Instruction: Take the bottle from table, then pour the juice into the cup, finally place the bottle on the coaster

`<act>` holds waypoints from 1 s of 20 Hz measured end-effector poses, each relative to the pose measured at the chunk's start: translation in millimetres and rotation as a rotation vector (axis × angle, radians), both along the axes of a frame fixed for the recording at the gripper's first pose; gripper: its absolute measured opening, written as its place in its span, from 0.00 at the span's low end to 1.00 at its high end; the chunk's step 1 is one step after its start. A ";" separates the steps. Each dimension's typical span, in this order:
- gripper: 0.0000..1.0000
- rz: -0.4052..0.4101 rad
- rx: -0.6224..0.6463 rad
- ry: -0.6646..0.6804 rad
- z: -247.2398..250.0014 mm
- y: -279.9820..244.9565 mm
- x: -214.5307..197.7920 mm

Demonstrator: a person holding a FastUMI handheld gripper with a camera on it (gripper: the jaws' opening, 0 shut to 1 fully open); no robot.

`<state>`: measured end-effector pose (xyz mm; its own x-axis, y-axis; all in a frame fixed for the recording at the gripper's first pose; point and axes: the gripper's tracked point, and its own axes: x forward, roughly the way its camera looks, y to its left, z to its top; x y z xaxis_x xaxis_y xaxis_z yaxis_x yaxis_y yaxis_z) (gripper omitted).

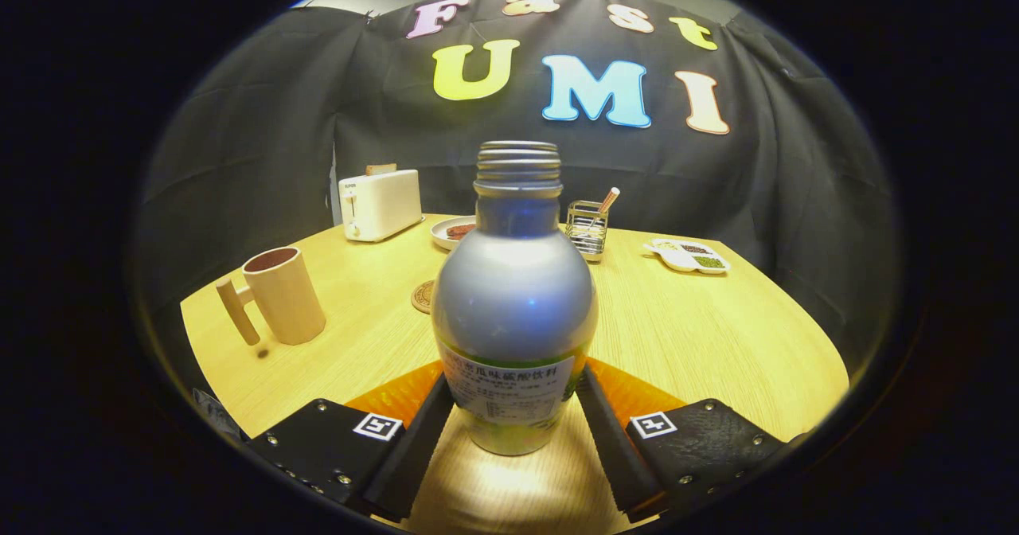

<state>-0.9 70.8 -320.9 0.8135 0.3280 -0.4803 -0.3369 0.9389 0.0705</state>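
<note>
A silver bottle (513, 296) with a threaded, uncapped neck and a green-and-white label stands upright between my fingers. My gripper (513, 384) is shut on it, with both fingers pressing on the labelled lower part from left and right. I cannot tell whether its base rests on the wooden table (700, 336) or hangs just above it. A tan wooden cup (283, 296) with a handle on its left side stands ahead and to the left. Just behind the bottle's left shoulder a round coaster (422, 296) lies flat, partly hidden by the bottle.
At the back of the table stand a white toaster (380, 203), a plate with food (450, 231), a wire holder with a stick (587, 228) and a white divided dish (689, 256). The table's left edge runs close behind the cup.
</note>
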 end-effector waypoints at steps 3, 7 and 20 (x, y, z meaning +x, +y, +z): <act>0.80 -0.005 0.007 0.019 -1.1 0.9 2.6; 0.75 -0.028 -0.027 0.038 1.2 -1.9 5.7; 0.72 0.071 -0.143 -0.028 52.9 26.0 28.9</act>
